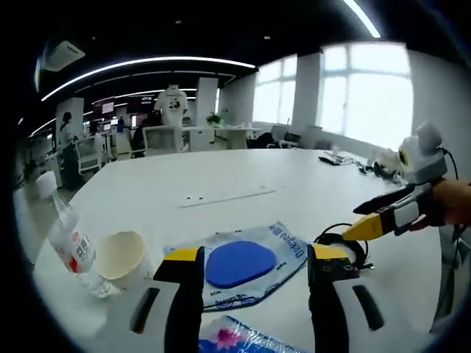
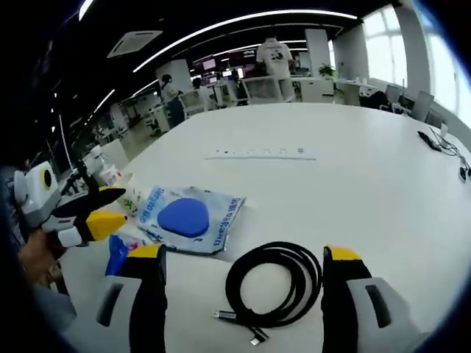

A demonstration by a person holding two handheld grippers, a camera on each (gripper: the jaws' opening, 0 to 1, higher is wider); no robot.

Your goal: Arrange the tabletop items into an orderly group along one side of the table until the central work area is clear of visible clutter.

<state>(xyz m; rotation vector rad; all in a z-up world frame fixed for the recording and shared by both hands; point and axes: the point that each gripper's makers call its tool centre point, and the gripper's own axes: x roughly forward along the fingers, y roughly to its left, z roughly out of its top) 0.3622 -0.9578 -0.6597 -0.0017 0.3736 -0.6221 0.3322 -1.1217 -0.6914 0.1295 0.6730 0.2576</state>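
Note:
My left gripper [image 1: 256, 254] is open low over the white table [image 1: 243, 184]. Just past its jaws lies a clear packet holding a blue oval pad [image 1: 239, 263]. A paper cup [image 1: 121, 255] and a tilted water bottle [image 1: 73, 246] stand to the left, near the table edge. A blue flowered packet [image 1: 235, 338] lies under the jaws. My right gripper [image 2: 244, 254] is open, with a black coiled cable [image 2: 276, 283] on the table between its jaws. The pad packet [image 2: 188, 217] lies beyond it to the left. The right gripper [image 1: 390, 213] also reaches in beside the cable [image 1: 342, 243].
A strip of sockets [image 2: 261, 153] is set into the table's middle. Cables and small devices [image 1: 346, 160] lie at the far side by the windows. Office desks, chairs and a mannequin in a white shirt [image 1: 173, 103] stand beyond the table. The left gripper [image 2: 88, 213] shows beside the flowered packet [image 2: 118, 254].

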